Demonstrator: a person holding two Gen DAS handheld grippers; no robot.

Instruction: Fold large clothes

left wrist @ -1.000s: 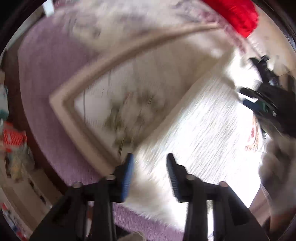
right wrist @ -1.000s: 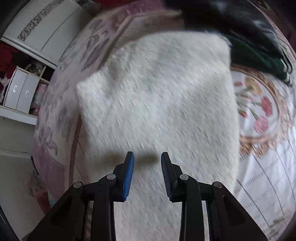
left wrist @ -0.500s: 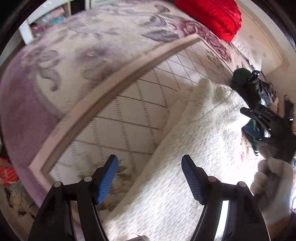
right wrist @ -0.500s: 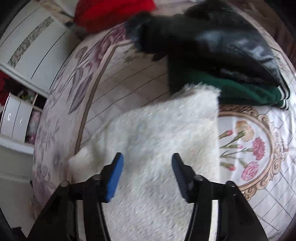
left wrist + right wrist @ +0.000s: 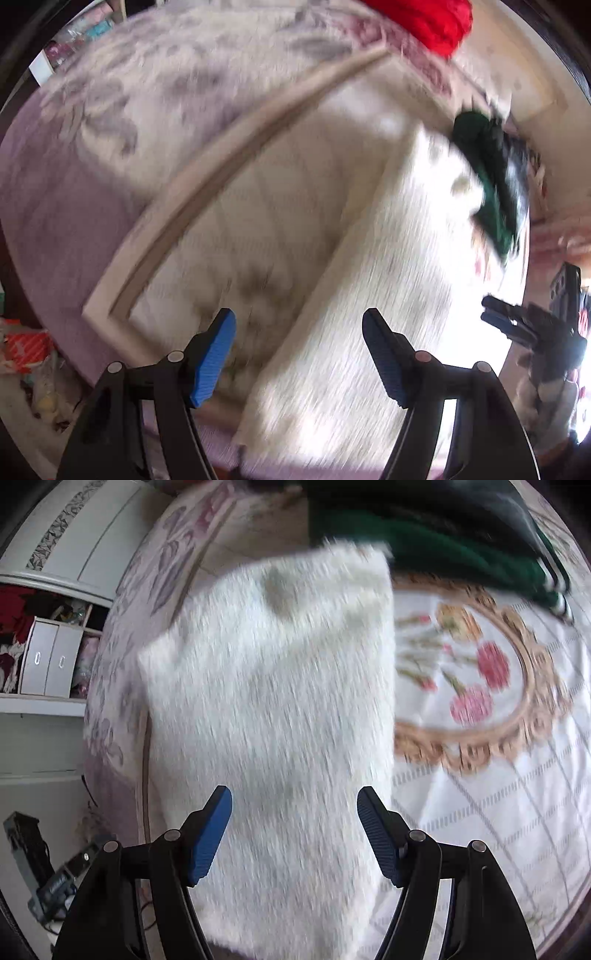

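Blur is spread over both views. A white fluffy garment [image 5: 280,716] is laid flat on the bed, folded into a long rectangle, on a bedspread [image 5: 517,794] with a grid pattern and a gold-framed oval of pink flowers. In the right wrist view the garment's far edge is seen just beside a dark green garment [image 5: 443,554] with white stripes, and something black [image 5: 424,502] is piled on that; whether the white and green pieces touch cannot be told.

The right tool [image 5: 294,808] is held above the near part of the white garment, pointing steeply down. Its jaws have just been opening and are set well apart, with nothing between the blue pads but the fabric below them; no pinch is seen. The right tool is also seen at the right edge of the left wrist view [image 5: 517,325], beside the garment's bright edge.

The left tool [image 5: 299,332] is held over the white garment's [image 5: 388,295] long left edge, where the fabric meets the bedspread's [image 5: 240,229] beige border band. Its jaws have likewise been opening and are apart, and nothing is gripped.

A red cloth [image 5: 428,22] is seen at the far end of the bed. White drawers [image 5: 48,661] and shelves are seen at the left of the right wrist view.
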